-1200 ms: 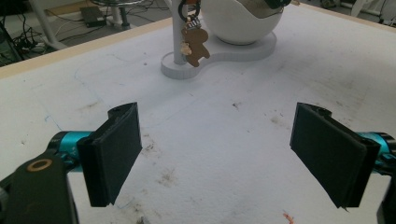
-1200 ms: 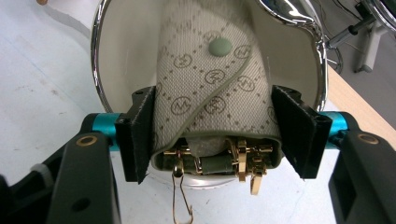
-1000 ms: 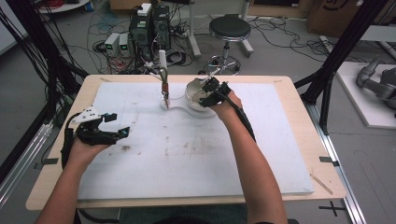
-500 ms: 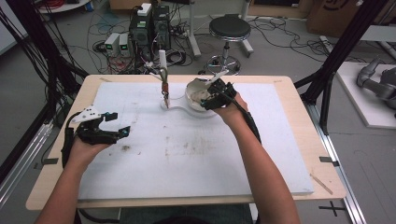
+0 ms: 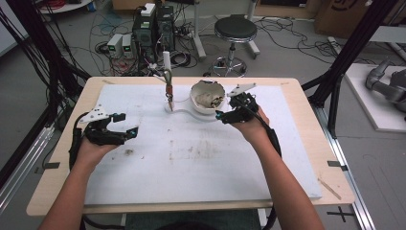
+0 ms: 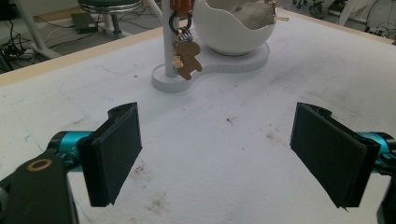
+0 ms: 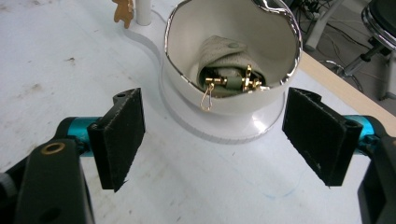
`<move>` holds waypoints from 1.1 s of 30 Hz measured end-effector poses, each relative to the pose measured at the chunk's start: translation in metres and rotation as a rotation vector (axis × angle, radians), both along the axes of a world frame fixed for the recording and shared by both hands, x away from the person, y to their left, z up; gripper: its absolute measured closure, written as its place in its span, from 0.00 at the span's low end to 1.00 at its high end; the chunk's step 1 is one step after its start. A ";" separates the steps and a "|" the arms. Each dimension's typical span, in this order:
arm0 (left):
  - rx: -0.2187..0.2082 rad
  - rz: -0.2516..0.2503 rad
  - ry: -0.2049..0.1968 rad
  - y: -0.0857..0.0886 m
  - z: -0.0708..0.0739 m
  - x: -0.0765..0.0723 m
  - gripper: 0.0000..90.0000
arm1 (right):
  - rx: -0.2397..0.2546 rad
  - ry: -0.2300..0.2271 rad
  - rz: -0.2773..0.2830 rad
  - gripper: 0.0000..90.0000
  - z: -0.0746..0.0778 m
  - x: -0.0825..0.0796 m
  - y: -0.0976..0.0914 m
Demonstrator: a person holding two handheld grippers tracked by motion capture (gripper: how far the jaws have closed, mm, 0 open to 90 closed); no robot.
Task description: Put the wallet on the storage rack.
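Bowl: white, egg-shaped bowl (image 5: 207, 97) with a jagged, silver-edged rim, standing on a flat white base (image 5: 187, 111) at the far middle of the table (image 5: 306, 115).
Bowl contents: a pale fabric pouch (image 7: 223, 55) with gold-coloured clasps and a hanging earring hook (image 7: 206, 95) lies inside.
Post: a white post (image 5: 167, 76) rises from the same base, left of the bowl; a brown bear-shaped charm (image 6: 187, 58) hangs from it on a ring.
Right gripper: right gripper (image 5: 229, 109) sits just beside the bowl on its right, jaws spread wide and empty; in the right gripper view the bowl stands between and beyond the two black pads (image 7: 121, 135), not touched.
Left gripper: left gripper (image 5: 122, 125) is held at the left of the table, well apart from the bowl, jaws wide apart with nothing between them.
Table cover: white sheet (image 5: 191, 177), marked with brown smudges near the middle.
Behind table: a black stool (image 5: 234, 29) and tangled cables on the floor.
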State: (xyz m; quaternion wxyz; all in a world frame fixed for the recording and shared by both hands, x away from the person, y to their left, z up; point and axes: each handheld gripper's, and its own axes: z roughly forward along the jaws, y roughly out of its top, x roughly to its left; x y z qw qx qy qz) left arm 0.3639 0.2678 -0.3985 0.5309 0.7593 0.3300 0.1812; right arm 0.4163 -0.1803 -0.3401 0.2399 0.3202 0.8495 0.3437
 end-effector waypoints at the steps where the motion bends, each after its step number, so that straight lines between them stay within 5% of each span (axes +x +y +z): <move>1: -0.005 -0.003 -0.001 -0.001 0.000 0.001 0.18 | 0.013 -0.004 -0.001 0.24 -0.001 -0.004 -0.005; 10: -0.008 -0.008 0.004 -0.005 -0.001 0.005 0.18 | 0.109 -0.030 -0.035 0.23 -0.017 -0.040 -0.046; 20: 0.008 -0.008 0.009 -0.011 -0.003 0.005 0.18 | 0.158 -0.033 -0.085 0.23 -0.041 -0.055 -0.077; 33: 0.024 -0.003 0.027 -0.015 -0.005 0.005 0.18 | 0.182 -0.016 -0.091 0.22 -0.059 -0.056 -0.081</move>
